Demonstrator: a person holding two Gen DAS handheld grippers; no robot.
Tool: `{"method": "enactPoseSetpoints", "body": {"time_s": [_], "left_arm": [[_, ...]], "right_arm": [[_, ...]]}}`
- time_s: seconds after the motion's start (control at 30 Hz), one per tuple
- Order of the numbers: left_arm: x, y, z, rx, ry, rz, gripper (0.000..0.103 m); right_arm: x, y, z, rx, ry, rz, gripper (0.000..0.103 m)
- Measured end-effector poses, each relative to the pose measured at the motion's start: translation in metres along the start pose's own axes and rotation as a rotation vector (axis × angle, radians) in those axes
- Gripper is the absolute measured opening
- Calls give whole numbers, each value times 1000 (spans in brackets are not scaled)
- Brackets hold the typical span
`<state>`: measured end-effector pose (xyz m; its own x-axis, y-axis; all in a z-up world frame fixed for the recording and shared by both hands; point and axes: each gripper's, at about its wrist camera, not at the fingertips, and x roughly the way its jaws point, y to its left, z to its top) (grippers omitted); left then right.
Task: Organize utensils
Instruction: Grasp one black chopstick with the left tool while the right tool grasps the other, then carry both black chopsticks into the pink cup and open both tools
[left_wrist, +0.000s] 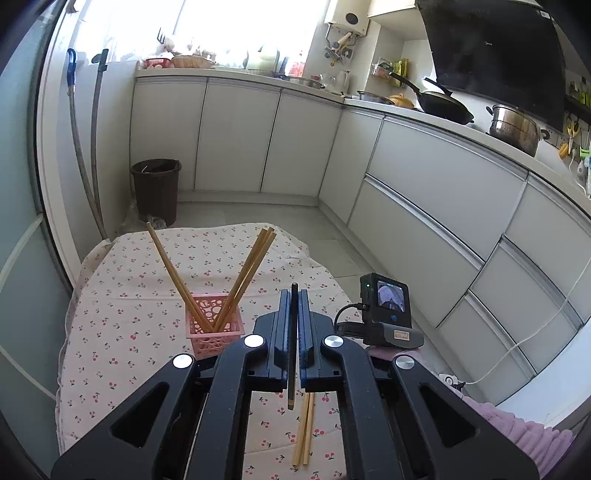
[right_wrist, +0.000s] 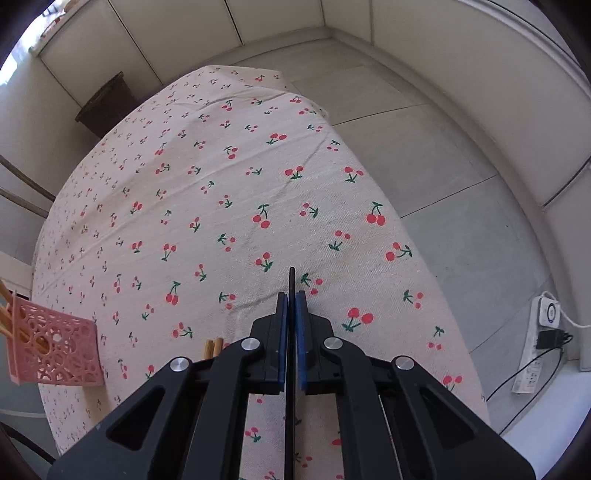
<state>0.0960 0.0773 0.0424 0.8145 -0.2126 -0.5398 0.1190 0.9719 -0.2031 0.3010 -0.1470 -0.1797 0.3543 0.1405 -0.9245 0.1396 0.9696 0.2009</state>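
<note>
You are in a home kitchen: white cabinets (left_wrist: 236, 133) run under a counter (left_wrist: 424, 114) that carries a black wok (left_wrist: 439, 103) and a steel pot (left_wrist: 513, 127), a range hood (left_wrist: 495, 48) hangs above, and a brown bin (left_wrist: 156, 188) stands on the tiled floor (left_wrist: 258, 216).

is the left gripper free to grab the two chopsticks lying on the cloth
Probably not yet: the left gripper is shut on a dark chopstick. The loose pair lies uncovered just below it.
</note>
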Motion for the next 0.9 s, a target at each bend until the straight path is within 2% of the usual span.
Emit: {"method": "enactPoseSetpoints", "body": {"time_s": [0.13, 0.37, 0.53, 0.73, 0.9], "left_arm": [[-5, 6, -1, -15, -6, 10, 3], [-16, 16, 0, -39, -27, 25, 3], [-25, 16, 3, -41, -44, 32, 3], [-35, 21, 3, -44, -54, 53, 3], [-45, 33, 18, -74, -92, 82, 3]], "right_arm": [[-28, -3, -5, 11, -43, 84, 4], [-98, -2, -27, -58, -165, 135, 4], [-145, 4, -48, -130, -218, 165, 4], [-198, 19, -73, -201, -261, 230, 4], [-242, 42, -79, -256, -342, 288, 4]]}}
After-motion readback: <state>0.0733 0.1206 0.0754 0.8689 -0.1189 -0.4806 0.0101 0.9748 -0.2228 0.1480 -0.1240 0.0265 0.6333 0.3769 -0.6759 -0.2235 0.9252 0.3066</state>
